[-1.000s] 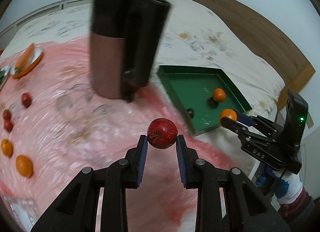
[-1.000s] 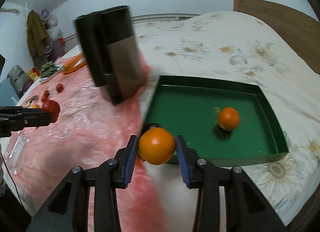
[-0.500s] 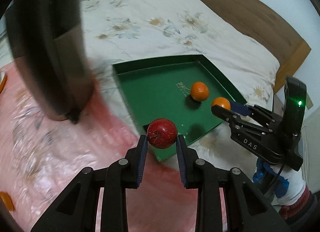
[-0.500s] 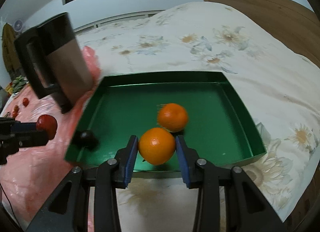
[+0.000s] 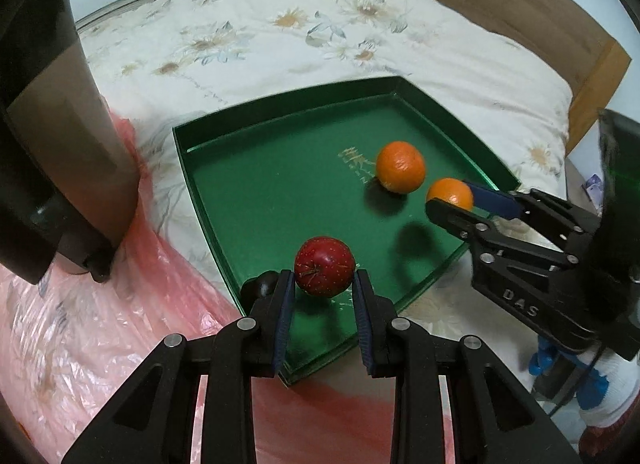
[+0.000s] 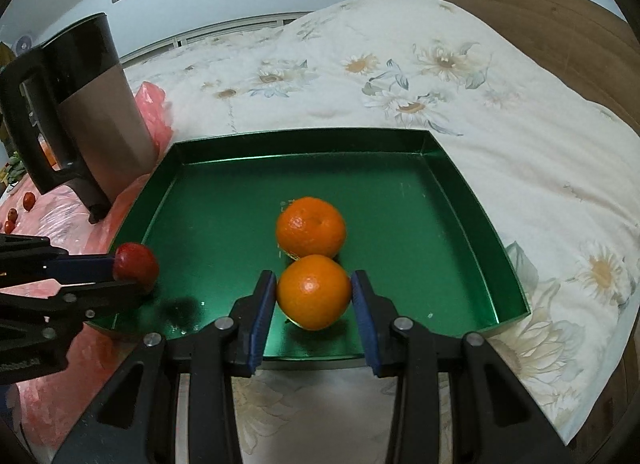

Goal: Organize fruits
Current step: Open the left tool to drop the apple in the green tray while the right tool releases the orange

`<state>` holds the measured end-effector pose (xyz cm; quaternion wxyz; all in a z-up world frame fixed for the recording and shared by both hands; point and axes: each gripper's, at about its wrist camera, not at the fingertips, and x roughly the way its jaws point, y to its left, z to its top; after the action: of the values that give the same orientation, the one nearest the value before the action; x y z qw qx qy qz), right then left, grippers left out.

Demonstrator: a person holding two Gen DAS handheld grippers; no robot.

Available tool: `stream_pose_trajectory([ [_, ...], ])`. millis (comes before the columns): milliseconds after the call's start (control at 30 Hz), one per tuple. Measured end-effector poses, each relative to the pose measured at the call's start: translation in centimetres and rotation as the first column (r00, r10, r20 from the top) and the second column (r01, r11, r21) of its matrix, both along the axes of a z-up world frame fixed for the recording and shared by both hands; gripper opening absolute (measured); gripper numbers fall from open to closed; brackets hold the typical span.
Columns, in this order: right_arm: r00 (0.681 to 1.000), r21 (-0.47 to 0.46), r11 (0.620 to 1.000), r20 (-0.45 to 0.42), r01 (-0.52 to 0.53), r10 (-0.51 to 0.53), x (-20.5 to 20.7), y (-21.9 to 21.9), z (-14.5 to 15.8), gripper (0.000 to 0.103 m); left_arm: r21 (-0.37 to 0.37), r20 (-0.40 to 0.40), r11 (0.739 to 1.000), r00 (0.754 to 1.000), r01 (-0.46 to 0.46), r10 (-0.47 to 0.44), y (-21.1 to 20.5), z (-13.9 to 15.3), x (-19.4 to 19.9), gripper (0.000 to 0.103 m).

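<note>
1. The left gripper (image 5: 324, 288) pinches a red apple (image 5: 325, 271) between its blue pads, over the near corner of the green tray (image 5: 460, 124).
2. The right gripper (image 6: 314, 296) clamps an orange (image 6: 314, 291) just inside the tray's near edge (whether it rests on the tray floor I cannot tell).
3. A second orange (image 6: 311, 227) lies on the tray floor, right behind the held one.
4. The tray sits on a floral bedspread (image 6: 400, 84); a dark kettle (image 6: 80, 112) stands beyond its left edge on pink plastic sheeting (image 5: 80, 324).
</note>
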<state>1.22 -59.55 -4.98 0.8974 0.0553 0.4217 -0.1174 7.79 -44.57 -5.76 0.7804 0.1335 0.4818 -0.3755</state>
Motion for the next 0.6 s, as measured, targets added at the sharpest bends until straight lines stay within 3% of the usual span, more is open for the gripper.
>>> stream_pose_trajectory([
  [367, 1.0, -0.005, 1.0, -0.028, 0.001, -0.001, 0.3, 0.2, -1.0, 0.068, 0.028, 0.009, 0.999, 0.999, 0.03, -0.031, -0.9, -0.6, -0.4, 0.026],
  [467, 0.999, -0.006, 1.0, -0.035, 0.007, -0.007, 0.3, 0.1, -1.1, 0.068, 0.007, 0.007, 1.0, 1.0, 0.02, -0.02, -0.5, -0.2, -0.2, 0.042],
  [533, 0.999, -0.014, 1.0, -0.046, 0.015, -0.016, 0.3, 0.0, -1.2, 0.069, -0.009, 0.0, 1.0, 1.0, 0.022, -0.022, -0.3, 0.2, -0.1, 0.046],
  [567, 0.999, -0.015, 1.0, -0.049, 0.018, -0.018, 0.3, 0.0, -1.3, 0.074, -0.007, 0.005, 1.0, 1.0, 0.022, -0.022, -0.3, 0.4, -0.1, 0.047],
  [600, 0.999, -0.011, 1.0, -0.05, 0.018, -0.019, 0.3, 0.0, -1.3, 0.092, -0.004, 0.012, 1.0, 1.0, 0.024, -0.024, -0.3, 0.5, -0.2, 0.048],
])
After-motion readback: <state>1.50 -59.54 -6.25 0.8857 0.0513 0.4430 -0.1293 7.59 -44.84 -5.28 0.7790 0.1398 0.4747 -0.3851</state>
